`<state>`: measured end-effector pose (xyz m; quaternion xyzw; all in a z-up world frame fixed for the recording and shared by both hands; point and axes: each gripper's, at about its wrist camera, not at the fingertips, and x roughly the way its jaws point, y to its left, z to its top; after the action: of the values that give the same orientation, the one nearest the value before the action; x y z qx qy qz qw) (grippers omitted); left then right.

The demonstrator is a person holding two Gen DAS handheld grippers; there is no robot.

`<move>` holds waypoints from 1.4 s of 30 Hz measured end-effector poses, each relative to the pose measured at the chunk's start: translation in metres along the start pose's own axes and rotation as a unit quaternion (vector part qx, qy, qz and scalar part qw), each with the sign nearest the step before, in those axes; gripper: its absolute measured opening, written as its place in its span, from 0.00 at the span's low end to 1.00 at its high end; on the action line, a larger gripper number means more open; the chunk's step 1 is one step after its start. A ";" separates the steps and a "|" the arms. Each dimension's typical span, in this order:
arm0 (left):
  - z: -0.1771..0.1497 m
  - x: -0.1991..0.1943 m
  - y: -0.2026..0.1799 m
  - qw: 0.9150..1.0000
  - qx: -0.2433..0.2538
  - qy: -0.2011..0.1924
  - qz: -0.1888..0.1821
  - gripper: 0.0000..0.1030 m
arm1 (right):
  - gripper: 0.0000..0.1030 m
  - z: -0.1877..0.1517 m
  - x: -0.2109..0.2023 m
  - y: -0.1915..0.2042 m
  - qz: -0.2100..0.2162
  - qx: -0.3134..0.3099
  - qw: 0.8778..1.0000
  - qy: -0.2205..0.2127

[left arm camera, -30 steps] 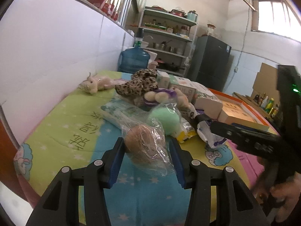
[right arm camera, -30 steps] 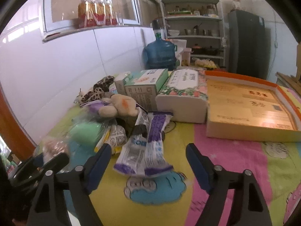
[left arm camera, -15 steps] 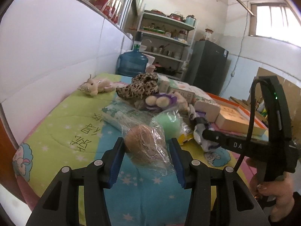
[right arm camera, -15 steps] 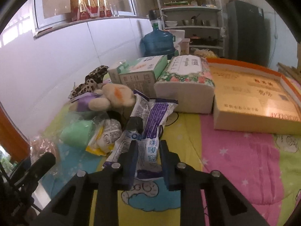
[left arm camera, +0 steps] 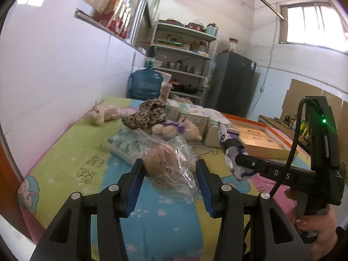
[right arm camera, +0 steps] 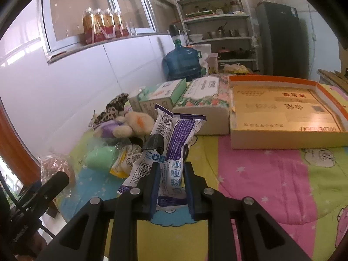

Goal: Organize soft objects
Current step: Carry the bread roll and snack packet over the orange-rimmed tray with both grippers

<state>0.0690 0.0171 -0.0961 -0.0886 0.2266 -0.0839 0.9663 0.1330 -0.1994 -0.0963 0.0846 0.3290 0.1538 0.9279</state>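
- The left claw holds a clear plastic bag with a brown round soft thing inside; its blue-lined jaws press on the crinkled bag from both sides, at a middling width.
- The bag sits low over the blue-and-green part of the quilted cover, close to the near edge of the surface.
- The right claw is narrow and clamped on a white and purple packet, which stands up between the jaws with its top end tilted toward the boxes.
- In the left wrist view the same packet shows at the tip of the right claw, raised above the cover, with a hand gripping the handle.
- Just left of the packet lie a green soft ball in plastic and a yellow-edged pack.
- Behind them rest a purple and cream plush toy and a leopard-print plush.
- A pink plush lies apart, near the wall.
- Two tissue boxes and a wrapped tissue pack stand beside an orange-rimmed flat box.
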 end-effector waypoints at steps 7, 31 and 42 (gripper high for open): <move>0.010 0.001 -0.018 1.000 0.020 0.000 -0.008 0.48 | 0.22 0.006 -0.022 -0.014 -0.006 0.007 1.000 -0.020; 0.057 0.063 -0.128 0.989 0.089 0.016 -0.115 0.49 | 0.22 0.028 -0.083 -0.107 -0.079 0.034 0.994 -0.071; 0.080 0.117 -0.180 0.982 0.108 0.033 -0.154 0.49 | 0.22 0.048 -0.104 -0.166 -0.119 0.049 0.988 -0.085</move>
<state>0.1862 -0.1705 -0.0376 -0.0147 0.2321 -0.2587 0.9376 0.1253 -0.3934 -0.0413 0.1033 0.2637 0.0185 0.9589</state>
